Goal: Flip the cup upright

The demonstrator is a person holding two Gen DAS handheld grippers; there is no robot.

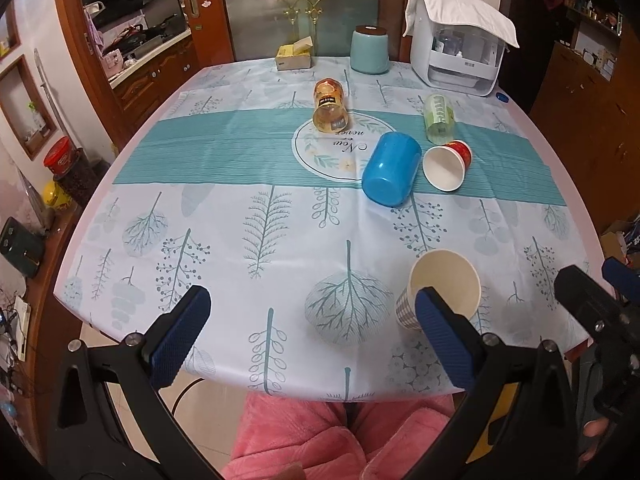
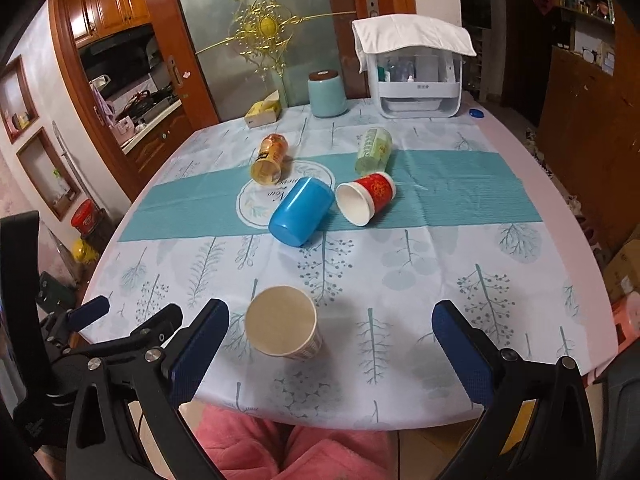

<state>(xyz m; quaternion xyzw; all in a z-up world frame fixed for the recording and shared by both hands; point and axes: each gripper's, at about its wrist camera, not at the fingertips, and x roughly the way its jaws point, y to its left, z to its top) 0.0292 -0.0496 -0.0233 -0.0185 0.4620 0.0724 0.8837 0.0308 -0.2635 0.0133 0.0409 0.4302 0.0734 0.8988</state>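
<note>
Dining-room bench (image 2: 520, 264) under a leaf-print cloth. Paper cup (image 2: 282, 322) stands mouth-up near the front edge, apparently already righted; four others lie tipped at centre: blue cup (image 2: 300, 212), red cup (image 2: 366, 202), green cup (image 2: 374, 150), amber cup (image 2: 270, 158). Left claw (image 1: 316, 336) and right claw (image 2: 330, 352) hang spread, gripping nothing, over the front edge. Open cloth between paper cup and tipped group gives reaching room.

Soft indoor light is falling evenly over the table (image 1: 224, 184), casting only faint shadows beside the checked paper cup (image 2: 282, 322). Fisheye distortion is bowing the table's edges and the door frames beyond it. Corners are vignetting black; rooms beyond the table are staying dim.
</note>
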